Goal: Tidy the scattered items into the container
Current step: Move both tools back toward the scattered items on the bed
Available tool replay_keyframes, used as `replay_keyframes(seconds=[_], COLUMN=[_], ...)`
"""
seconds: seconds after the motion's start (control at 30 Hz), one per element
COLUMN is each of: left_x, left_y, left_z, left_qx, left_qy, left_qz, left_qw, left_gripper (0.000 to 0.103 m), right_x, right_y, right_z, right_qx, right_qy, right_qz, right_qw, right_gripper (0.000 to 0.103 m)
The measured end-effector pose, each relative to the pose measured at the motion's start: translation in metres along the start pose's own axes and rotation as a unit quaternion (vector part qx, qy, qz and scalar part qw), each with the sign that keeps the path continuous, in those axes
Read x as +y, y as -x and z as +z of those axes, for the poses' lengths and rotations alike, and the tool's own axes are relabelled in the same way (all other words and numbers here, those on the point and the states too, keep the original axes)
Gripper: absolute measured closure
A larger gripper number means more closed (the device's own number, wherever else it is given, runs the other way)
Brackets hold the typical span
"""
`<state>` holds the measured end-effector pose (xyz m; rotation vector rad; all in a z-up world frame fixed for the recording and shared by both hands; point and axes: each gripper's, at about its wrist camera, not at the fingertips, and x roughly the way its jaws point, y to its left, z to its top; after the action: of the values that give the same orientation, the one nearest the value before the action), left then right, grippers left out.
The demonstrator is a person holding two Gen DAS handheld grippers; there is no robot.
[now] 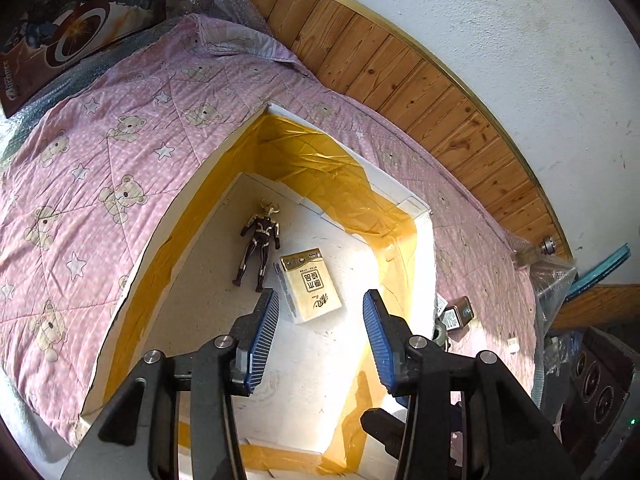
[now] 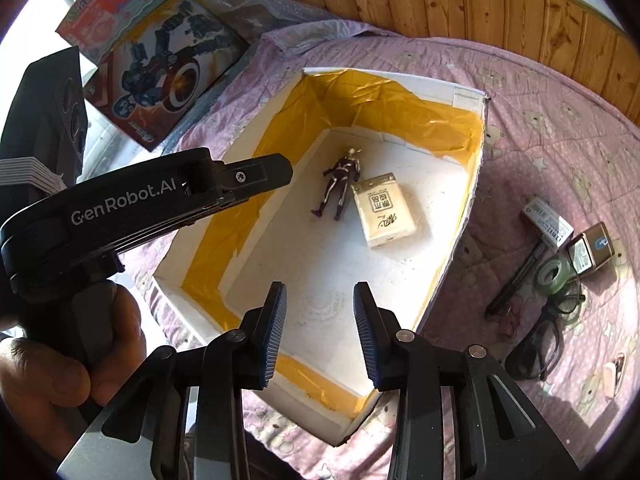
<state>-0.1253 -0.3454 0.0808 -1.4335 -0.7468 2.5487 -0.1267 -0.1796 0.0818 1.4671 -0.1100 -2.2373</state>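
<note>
Two things lie in the box (image 2: 466, 98) on the bed, a toy figure (image 2: 340, 180) and a tissue pack (image 2: 386, 210); beside the box glasses (image 2: 540, 344), tape roll (image 2: 554, 272) and small packets wait, both claws, left (image 1: 320, 332) and right (image 2: 320, 330), open, empty.

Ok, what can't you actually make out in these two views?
- Left wrist view: the items on the quilt are mostly hidden by the box wall; only a tin shows.
- Right wrist view: the small pale object near the glasses is too blurred to identify.
- Both views: print on the tissue pack is too small to read.
</note>
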Motion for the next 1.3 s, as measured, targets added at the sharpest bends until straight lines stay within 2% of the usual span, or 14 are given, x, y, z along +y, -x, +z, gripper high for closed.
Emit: replay_keyframes(seconds=[0.33, 0.63, 0.8, 0.97, 1.3], left_x=[-0.022, -0.039, -0.061, -0.08, -0.12], left_y=[0.049, 0.078, 0.086, 0.085, 0.066], left_z=[-0.044, -0.073, -0.089, -0.112, -0.143], left_qx=[-0.027, -0.046, -0.061, -0.067, -0.031], left_qy=[-0.019, -0.052, -0.108, -0.17, -0.223], left_qz=[-0.007, -0.003, -0.001, 0.0, -0.062], left_qw=[0.9994, 0.9975, 0.9923, 0.9832, 0.9724], left_gripper=[0.055, 0.052, 0.052, 0.052, 0.052], right_x=[0.017, 0.013, -0.003, -0.025, -0.092], right_y=[0.047, 0.072, 0.081, 0.087, 0.109], right_z=[-0.038, -0.071, -0.092, -0.118, -0.153], right_qx=[-0.047, -0.09, -0.115, -0.141, -0.167], right_qy=[0.003, -0.019, -0.042, -0.076, -0.161], right_qz=[0.011, 0.029, 0.028, 0.03, 0.0], right_qw=[0.999, 0.995, 0.992, 0.987, 0.973], right_gripper=[0.065, 0.064, 0.063, 0.063, 0.061])
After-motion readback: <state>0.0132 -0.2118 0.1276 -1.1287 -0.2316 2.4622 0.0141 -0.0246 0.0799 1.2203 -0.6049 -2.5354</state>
